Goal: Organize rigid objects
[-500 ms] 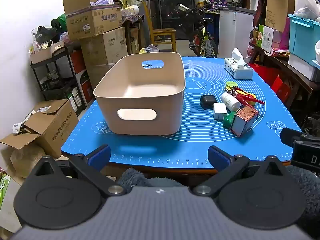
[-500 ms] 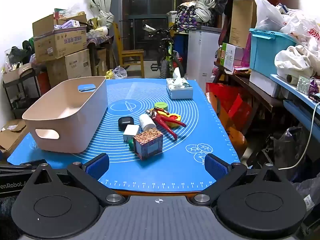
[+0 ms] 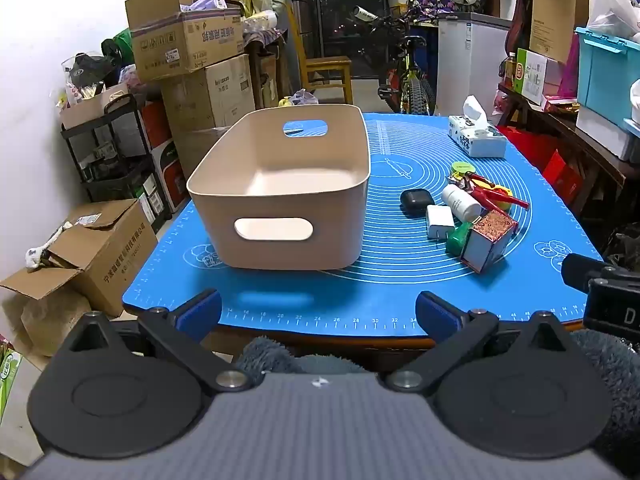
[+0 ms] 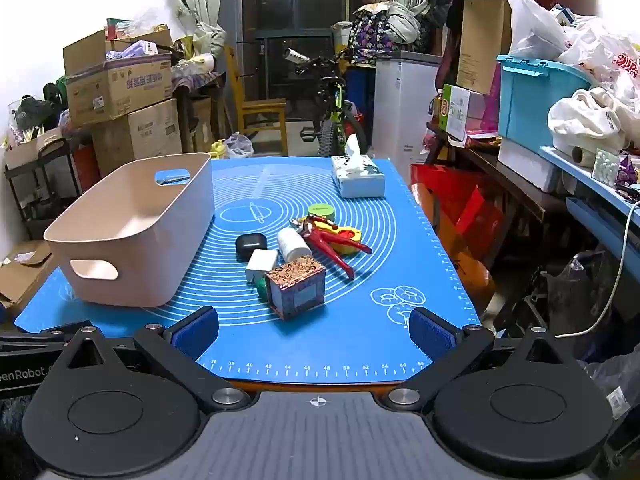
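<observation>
An empty beige bin (image 3: pixel 280 200) (image 4: pixel 132 236) stands on the left of a blue mat (image 3: pixel 400 288) (image 4: pixel 360 336). To its right lies a cluster: a patterned box (image 4: pixel 296 290) (image 3: pixel 486 244), a white charger (image 4: pixel 261 264) (image 3: pixel 439 221), a black earbud case (image 4: pixel 251 245) (image 3: pixel 416 201), a white bottle (image 4: pixel 293 243) (image 3: pixel 461 201), red pliers (image 4: pixel 332 246) (image 3: pixel 494 194), a yellow piece (image 4: pixel 347 236) and a green lid (image 4: pixel 321 211) (image 3: pixel 462 168). My left gripper (image 3: pixel 318 314) is open and empty at the mat's near edge, before the bin. My right gripper (image 4: pixel 314 332) is open and empty, before the box.
A tissue box (image 4: pixel 357 178) (image 3: pixel 476 138) sits at the mat's far right. Cardboard boxes (image 3: pixel 188 40) and a rack stand left of the table, a red bag (image 4: pixel 460 200) and shelves with a blue crate (image 4: pixel 536 100) to the right.
Both grippers have edged slightly forward toward the table; the jaws stay open. Nothing on the mat has moved.
</observation>
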### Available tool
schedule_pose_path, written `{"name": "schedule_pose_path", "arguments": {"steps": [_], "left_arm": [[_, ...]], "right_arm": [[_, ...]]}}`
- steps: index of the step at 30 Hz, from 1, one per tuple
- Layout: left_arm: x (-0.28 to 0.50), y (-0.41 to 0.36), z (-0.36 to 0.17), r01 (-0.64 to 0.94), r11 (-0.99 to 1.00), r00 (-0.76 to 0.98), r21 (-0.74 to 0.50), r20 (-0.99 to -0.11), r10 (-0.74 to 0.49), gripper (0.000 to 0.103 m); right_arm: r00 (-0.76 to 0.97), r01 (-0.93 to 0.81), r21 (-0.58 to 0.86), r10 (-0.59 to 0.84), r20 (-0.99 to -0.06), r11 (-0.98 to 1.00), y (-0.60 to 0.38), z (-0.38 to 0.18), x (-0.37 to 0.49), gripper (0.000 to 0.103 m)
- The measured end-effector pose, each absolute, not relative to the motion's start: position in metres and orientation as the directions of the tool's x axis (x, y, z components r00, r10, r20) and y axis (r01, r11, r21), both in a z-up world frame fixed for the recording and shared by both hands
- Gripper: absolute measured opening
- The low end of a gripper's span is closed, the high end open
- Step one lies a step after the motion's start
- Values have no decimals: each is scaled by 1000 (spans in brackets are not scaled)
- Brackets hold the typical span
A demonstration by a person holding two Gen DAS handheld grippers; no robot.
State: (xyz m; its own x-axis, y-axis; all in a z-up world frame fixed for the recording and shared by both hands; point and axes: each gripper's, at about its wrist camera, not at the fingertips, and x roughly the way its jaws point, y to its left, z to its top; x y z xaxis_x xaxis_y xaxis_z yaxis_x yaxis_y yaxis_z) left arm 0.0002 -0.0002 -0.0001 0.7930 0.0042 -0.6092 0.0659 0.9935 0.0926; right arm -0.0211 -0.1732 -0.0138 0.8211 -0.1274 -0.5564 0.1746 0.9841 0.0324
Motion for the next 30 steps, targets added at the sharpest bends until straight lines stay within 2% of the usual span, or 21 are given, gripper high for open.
{"name": "schedule_pose_path", "arguments": {"steps": [30], "left_arm": [[1,-4,2,65,993,793,100,-609,10,102]], "right_arm": [[819,177,35,-127,-559,984,-174,-13,-21,101]]}}
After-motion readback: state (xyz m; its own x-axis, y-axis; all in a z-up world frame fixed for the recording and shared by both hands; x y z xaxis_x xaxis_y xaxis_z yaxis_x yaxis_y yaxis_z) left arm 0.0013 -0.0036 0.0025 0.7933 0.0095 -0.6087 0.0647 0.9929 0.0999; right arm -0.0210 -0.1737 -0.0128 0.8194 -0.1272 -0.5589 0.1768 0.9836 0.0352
